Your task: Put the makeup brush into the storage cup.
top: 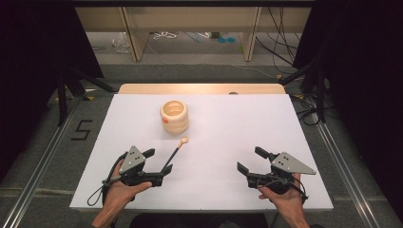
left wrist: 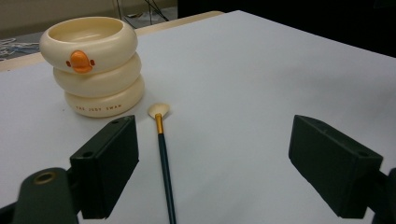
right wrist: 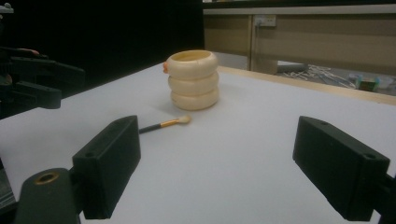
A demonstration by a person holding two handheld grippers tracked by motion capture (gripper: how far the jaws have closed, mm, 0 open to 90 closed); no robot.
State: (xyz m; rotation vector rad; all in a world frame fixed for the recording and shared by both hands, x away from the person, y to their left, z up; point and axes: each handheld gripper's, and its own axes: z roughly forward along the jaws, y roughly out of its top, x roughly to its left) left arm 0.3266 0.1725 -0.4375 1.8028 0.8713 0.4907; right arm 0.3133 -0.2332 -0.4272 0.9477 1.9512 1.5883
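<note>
- High view: we see the left gripper (top: 158,166) and the right gripper (top: 251,159) low over the white counter (top: 228,128), both released, jaws spread and empty.
- A slim brush (left wrist: 162,149) lies flat on the counter, its pale tip just beside a cream ringed cup (left wrist: 91,65) that stands upright.
- We judge the brush handle thin and round: jaws closing off-centre could roll it aside or nudge its tip into the cup.
</note>
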